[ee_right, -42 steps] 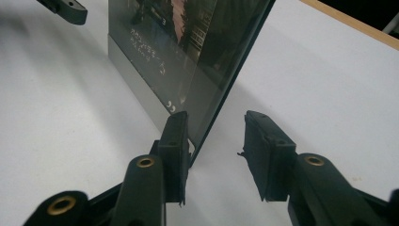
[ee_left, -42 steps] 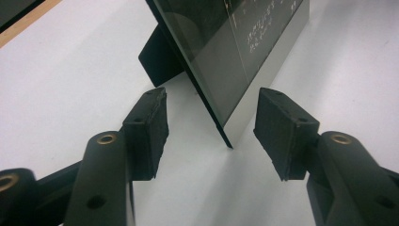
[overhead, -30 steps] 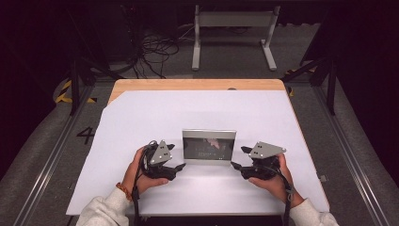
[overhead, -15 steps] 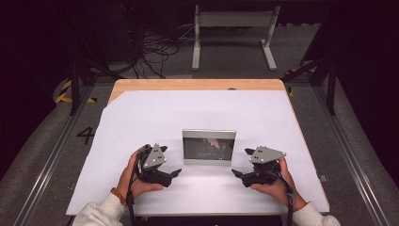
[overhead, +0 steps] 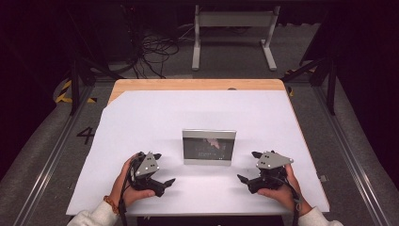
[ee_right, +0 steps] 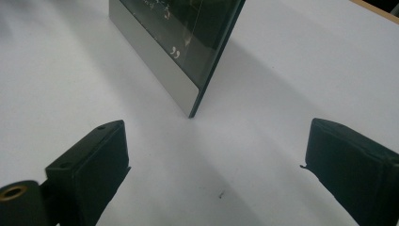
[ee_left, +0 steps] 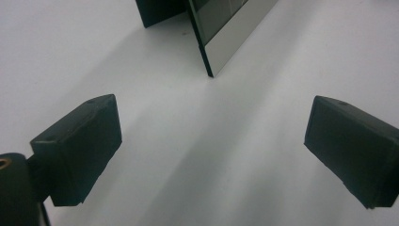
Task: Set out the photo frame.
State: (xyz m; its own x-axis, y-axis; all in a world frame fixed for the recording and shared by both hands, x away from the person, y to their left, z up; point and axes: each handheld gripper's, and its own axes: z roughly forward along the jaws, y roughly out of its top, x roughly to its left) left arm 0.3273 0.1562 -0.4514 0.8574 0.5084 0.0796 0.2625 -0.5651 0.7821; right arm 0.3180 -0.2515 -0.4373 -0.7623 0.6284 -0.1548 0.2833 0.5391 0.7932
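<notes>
Glass-fronted frame point(overhead: 209, 147) stood free between my left tool point(overhead: 162, 175) and right tool point(overhead: 248, 172); both had just opened wide, empty, releasing it.

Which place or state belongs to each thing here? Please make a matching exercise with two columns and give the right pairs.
Things:
1. picture frame
2. left gripper
3. right gripper
4. white sheet

Places or states:
a. covers the wooden table
b. stands upright between the grippers
c. open, left of the frame
d. open, right of the frame

Pairs: 1-b, 2-c, 3-d, 4-a
</notes>
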